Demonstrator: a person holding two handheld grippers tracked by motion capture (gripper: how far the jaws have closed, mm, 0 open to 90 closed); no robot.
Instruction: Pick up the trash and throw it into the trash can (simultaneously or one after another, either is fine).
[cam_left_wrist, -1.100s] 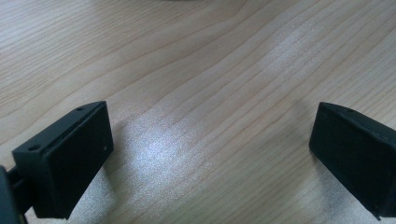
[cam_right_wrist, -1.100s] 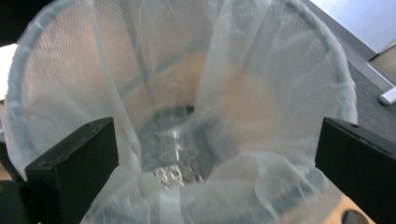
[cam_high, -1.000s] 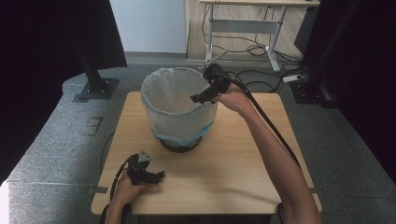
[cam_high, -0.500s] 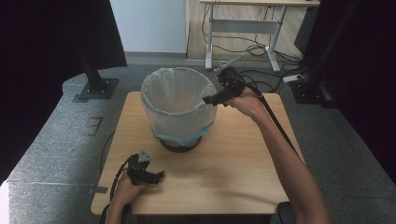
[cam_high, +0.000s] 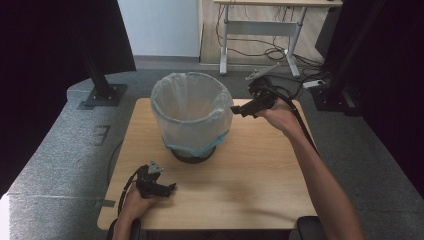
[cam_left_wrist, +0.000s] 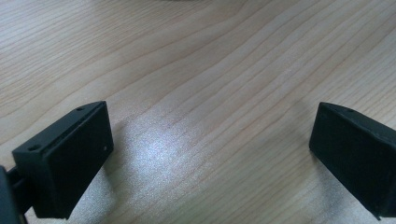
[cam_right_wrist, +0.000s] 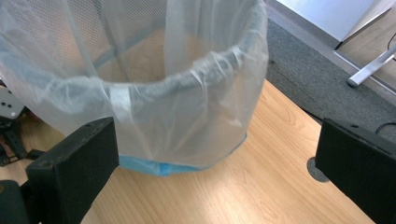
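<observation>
High view: a mesh wastebasket (cam_high: 192, 117) lined with a translucent plastic bag (cam_high: 172, 105) stands upright toward the far middle of the wooden surface (cam_high: 250, 175). The right hand-held gripper (cam_high: 234, 109) is held above the surface just beside the basket's right rim, its jaws spread with nothing between them; in the right gripper view the bag's folded-over edge (cam_right_wrist: 196, 79) lies ahead of the spread jaws, apart from them. The left hand-held gripper (cam_high: 172, 187) rests low at the near left of the surface, well apart from the basket, jaws also spread over bare wood (cam_left_wrist: 205, 93).
</observation>
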